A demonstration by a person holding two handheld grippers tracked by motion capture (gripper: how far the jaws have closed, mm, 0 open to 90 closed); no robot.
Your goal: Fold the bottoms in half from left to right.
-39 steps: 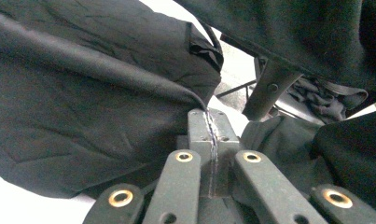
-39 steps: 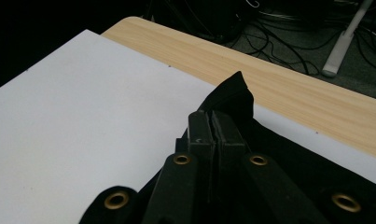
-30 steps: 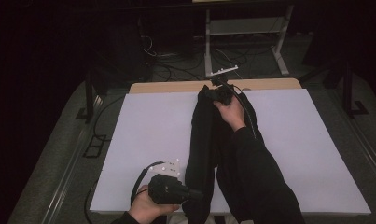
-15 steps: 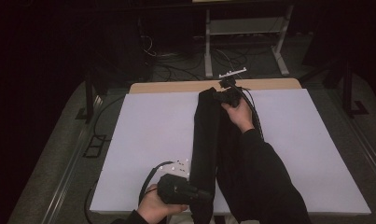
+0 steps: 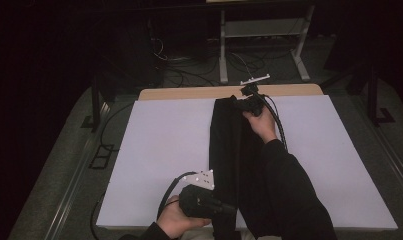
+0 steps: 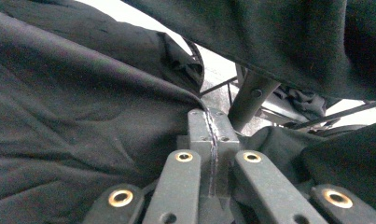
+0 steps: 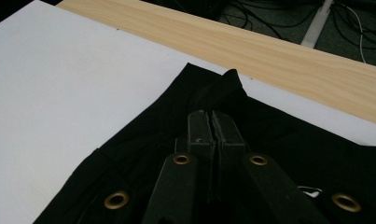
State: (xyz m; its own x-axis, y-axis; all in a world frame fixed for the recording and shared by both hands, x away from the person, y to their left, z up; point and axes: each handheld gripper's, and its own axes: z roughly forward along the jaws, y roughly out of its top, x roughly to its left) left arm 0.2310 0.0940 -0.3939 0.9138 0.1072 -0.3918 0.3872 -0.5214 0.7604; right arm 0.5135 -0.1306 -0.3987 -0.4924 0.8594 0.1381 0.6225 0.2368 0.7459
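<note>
Black cloth [image 5: 234, 150] lies stretched in a long strip down the middle of the white table [image 5: 154, 145]. Right claw [image 5: 249, 102] pinches its far end near the wooden edge, jaws closed on the fabric. Left claw [image 5: 224, 209] clamps the near end, jaws shut on the cloth.

High view looks forward and down over the whole table [image 5: 154, 150]. Both gripper views sit close, looking along their jaws. All three share the black cloth [image 5: 229, 145].

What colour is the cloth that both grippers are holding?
The cloth is plain black, clearest in the right gripper view.
</note>
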